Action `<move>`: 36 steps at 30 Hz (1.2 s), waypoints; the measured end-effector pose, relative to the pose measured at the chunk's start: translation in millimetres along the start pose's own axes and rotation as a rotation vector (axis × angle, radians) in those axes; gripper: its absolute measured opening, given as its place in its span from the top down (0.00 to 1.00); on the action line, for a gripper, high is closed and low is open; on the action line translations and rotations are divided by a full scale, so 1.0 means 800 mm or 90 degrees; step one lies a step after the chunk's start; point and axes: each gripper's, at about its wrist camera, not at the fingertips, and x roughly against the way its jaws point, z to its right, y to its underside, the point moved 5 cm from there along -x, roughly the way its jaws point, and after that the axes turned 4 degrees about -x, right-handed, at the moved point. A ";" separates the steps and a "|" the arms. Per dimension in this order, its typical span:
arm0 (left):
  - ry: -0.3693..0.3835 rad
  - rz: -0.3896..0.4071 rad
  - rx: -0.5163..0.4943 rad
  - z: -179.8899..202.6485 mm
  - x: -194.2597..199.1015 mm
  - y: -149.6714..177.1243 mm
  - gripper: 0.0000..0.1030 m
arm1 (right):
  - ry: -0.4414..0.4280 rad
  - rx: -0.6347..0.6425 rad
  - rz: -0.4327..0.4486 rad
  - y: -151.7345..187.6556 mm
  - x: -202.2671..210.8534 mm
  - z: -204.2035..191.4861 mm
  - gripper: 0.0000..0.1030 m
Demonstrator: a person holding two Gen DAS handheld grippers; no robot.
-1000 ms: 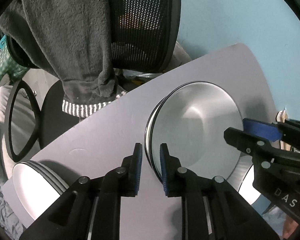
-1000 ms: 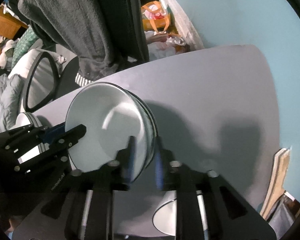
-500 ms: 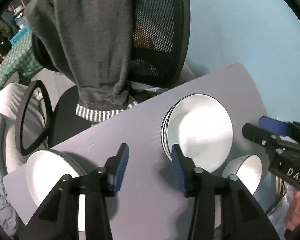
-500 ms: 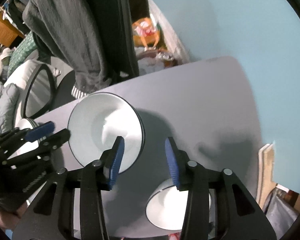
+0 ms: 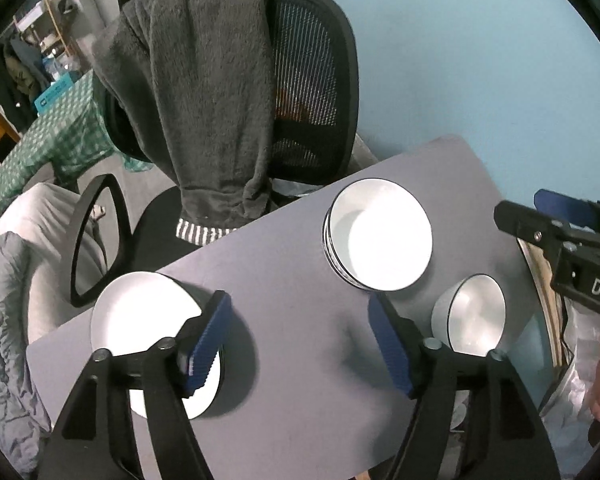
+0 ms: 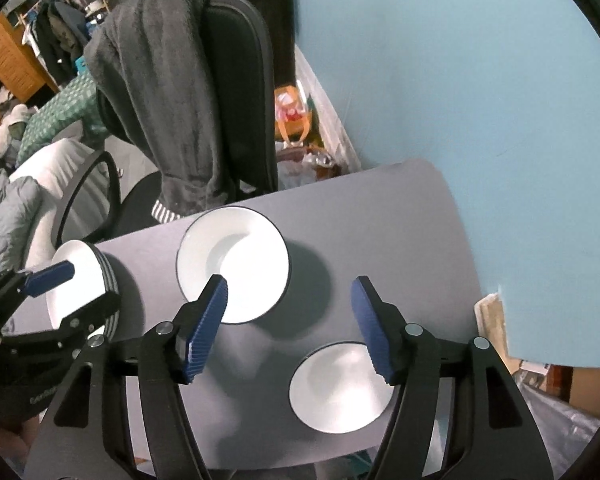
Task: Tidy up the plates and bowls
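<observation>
the lone bowl (image 6: 342, 386) is the thing i'm looking at now. it sits upright by itself near the front edge of the grey table (image 6: 400, 248), and in the right wrist view it's right under my right gripper (image 6: 290, 330), tucked below the right-hand blue pad. the stack of bowls (image 6: 234, 264) is just beyond it, up and to the left of the jaws, close to the single one but not touching, with bare table between them. further left, well apart, is the stack of plates (image 6: 84, 284), which lies under my left gripper (image 5: 300, 346) in the left view.

so the relation that matters: the single bowl is nearer my right hand than my left, and the stack it probably belongs on is off toward the chair side from it. it's round, so no long axis to fuss over, any rim approach works.

both sets of jaws have just been opening and stand well apart with nothing between the pads, only table showing in the gap. my guess is the next thing is dropping the right one onto that bowl's rim, it looks like the easier reach.
</observation>
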 end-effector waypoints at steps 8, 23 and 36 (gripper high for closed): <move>0.002 0.024 -0.013 0.007 0.037 0.018 0.27 | 0.004 -0.016 0.030 0.019 0.037 -0.003 0.36; 0.020 0.064 -0.064 0.043 0.076 0.032 0.23 | -0.001 -0.094 0.052 0.063 0.083 0.020 0.30; 0.051 0.071 -0.110 0.084 0.089 0.035 0.23 | 0.022 -0.159 0.050 0.103 0.102 0.054 0.30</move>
